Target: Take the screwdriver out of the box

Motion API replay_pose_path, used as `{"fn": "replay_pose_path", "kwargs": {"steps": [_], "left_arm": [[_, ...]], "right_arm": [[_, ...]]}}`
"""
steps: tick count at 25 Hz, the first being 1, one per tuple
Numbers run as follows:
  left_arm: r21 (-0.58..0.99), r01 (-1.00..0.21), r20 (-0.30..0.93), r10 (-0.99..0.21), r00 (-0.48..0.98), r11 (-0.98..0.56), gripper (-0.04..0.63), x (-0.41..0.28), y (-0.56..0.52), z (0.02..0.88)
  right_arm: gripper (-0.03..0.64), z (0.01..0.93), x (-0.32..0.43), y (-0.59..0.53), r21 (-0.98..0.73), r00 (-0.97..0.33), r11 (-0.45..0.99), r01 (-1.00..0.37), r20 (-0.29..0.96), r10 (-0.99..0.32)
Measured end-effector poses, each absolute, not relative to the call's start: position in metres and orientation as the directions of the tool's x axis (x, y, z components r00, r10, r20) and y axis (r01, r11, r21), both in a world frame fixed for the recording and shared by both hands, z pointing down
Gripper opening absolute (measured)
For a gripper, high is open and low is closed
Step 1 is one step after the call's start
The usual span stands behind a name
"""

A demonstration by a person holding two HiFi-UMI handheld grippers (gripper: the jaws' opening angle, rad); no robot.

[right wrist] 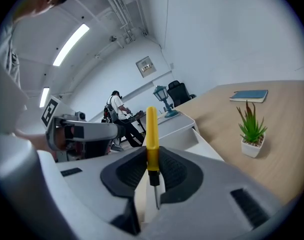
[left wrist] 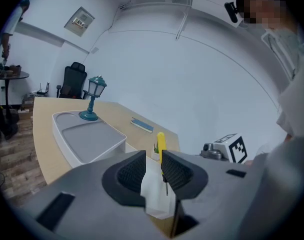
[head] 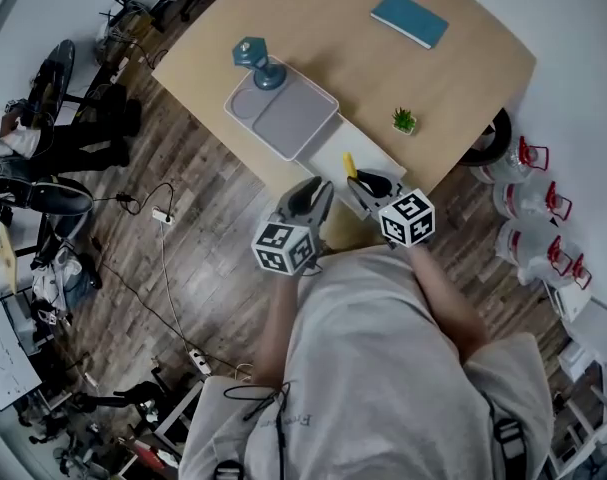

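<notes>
Head view: at the worktop (head: 333,28) edge, left gripper (head: 316,200) and right gripper (head: 361,190) hover over the white box (head: 328,153).

Left gripper view: jaws spread, empty; the yellow screwdriver (left wrist: 161,143) stands just beyond.

Right gripper view: jaws pinch the upright screwdriver's handle, shaft pointing down.

Lamp (head: 258,63) on tray (head: 298,118); box (head: 328,153) before tray

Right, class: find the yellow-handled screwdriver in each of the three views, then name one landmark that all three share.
Head view: screwdriver just below centre, over the white box.
Left gripper view: screwdriver near centre, seen beyond the jaws.
Right gripper view: screwdriver at the centre, upright, clamped in the right gripper.
Shared landmark: the teal lamp.
</notes>
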State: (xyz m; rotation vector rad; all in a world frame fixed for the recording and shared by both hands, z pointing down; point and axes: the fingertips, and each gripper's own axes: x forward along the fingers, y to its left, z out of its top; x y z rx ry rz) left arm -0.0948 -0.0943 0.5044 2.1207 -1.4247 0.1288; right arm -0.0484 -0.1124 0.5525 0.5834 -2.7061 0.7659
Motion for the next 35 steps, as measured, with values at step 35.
{"fn": "replay_pose_path", "kwargs": {"steps": [35], "left_arm": [[0.269,-0.910,0.277,-0.879,0.387,-0.316,0.083,-0.002,-0.027,0.468]], "right_arm": [[0.078,0.485,0.086,-0.059,-0.496,-0.869,0.739,-0.457,0.072,-0.489]]}}
